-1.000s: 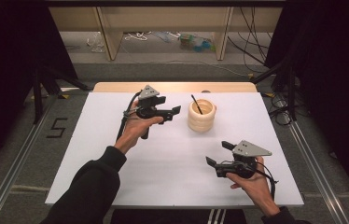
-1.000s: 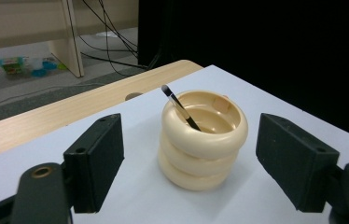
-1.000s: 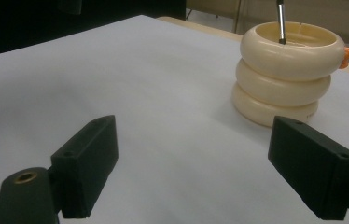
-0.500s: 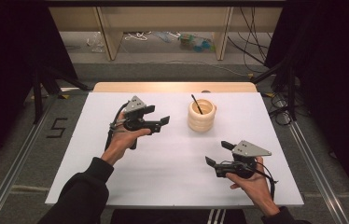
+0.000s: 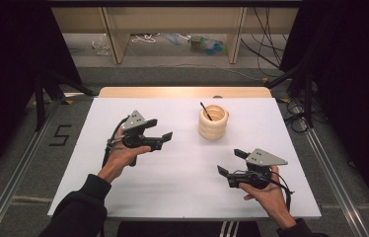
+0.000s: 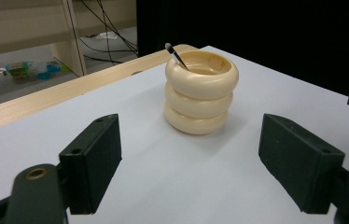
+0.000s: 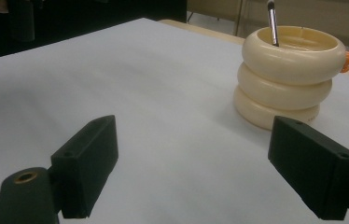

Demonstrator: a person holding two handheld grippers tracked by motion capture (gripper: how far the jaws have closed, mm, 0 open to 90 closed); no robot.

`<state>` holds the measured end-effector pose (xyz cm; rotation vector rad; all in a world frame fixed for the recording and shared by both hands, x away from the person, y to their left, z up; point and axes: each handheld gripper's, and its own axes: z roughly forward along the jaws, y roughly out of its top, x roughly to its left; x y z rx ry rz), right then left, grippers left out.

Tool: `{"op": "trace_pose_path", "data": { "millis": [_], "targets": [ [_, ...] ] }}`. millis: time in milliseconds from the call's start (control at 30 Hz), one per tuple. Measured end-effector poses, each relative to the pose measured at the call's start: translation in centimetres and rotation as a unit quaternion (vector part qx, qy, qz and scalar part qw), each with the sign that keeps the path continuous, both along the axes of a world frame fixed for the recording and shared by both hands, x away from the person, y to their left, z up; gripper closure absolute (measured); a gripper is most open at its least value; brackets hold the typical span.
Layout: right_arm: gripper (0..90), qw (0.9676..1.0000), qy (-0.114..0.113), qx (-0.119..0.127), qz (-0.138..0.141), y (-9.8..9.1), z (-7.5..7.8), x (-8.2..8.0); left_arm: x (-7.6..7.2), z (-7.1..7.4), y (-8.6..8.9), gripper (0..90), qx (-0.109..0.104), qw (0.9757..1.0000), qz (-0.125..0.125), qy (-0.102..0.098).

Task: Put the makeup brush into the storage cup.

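A cream holder [image 5: 213, 122] made of three stacked rings stands upright at the back middle of the white table [image 5: 182, 163]. A thin dark pen [image 5: 205, 111] leans inside it. The holder [image 6: 200, 91] lies ahead of my left gripper [image 5: 160, 133], which is open with nothing between its jaws, to the holder's left. My right gripper [image 5: 232, 163] is open and holds nothing near the table's front right. The holder [image 7: 287, 77] and pen [image 7: 272, 21] stand ahead of it to the right.
A wooden strip [image 5: 182, 92] runs along the table's far edge. Beyond it stand shelf legs [image 5: 116, 34], loose cables and small items on the floor. Metal rails [image 5: 330, 173] run along both sides of the table.
My left gripper has drawn back from the holder, moving left and toward the person, and stayed open. The right gripper has not moved.
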<state>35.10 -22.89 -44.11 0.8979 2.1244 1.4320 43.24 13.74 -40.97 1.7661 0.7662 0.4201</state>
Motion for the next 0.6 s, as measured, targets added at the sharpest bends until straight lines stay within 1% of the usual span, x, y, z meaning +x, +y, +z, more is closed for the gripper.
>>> {"op": "trace_pose_path", "data": {
  "millis": [100,233,367,500,533,567,600],
  "targets": [
    [16.6,1.0000,0.001,-0.001,0.000,0.0,0.0,0.0,-0.7,-0.3,0.5,20.3,0.006,1.0000,-0.002,0.000],
    [16.6,1.0000,-0.001,0.002,0.000,0.0,0.0,0.0,-1.6,-0.4,0.9,19.9,-0.006,1.0000,-0.002,-0.003],
    [16.6,1.0000,-0.004,0.002,0.001,0.1,0.0,0.0,-2.7,-0.7,1.2,19.2,-0.009,0.9999,-0.007,-0.009],
    [16.7,1.0000,-0.002,0.002,0.003,0.1,0.0,0.0,-3.7,-1.2,1.3,18.0,-0.024,0.9997,-0.008,0.000],
    [16.7,1.0000,-0.003,0.001,0.001,0.1,0.0,0.0,-3.9,-1.3,1.3,17.6,-0.021,0.9997,-0.008,-0.001],
    [16.6,1.0000,-0.007,0.004,0.000,0.1,0.0,0.0,-4.1,-1.3,1.4,17.2,-0.015,0.9998,-0.009,-0.009],
    [16.6,1.0000,0.001,0.006,-0.001,0.2,0.0,-0.1,-4.4,-1.4,1.4,16.9,-0.014,0.9998,-0.008,-0.014]
  ]
}}
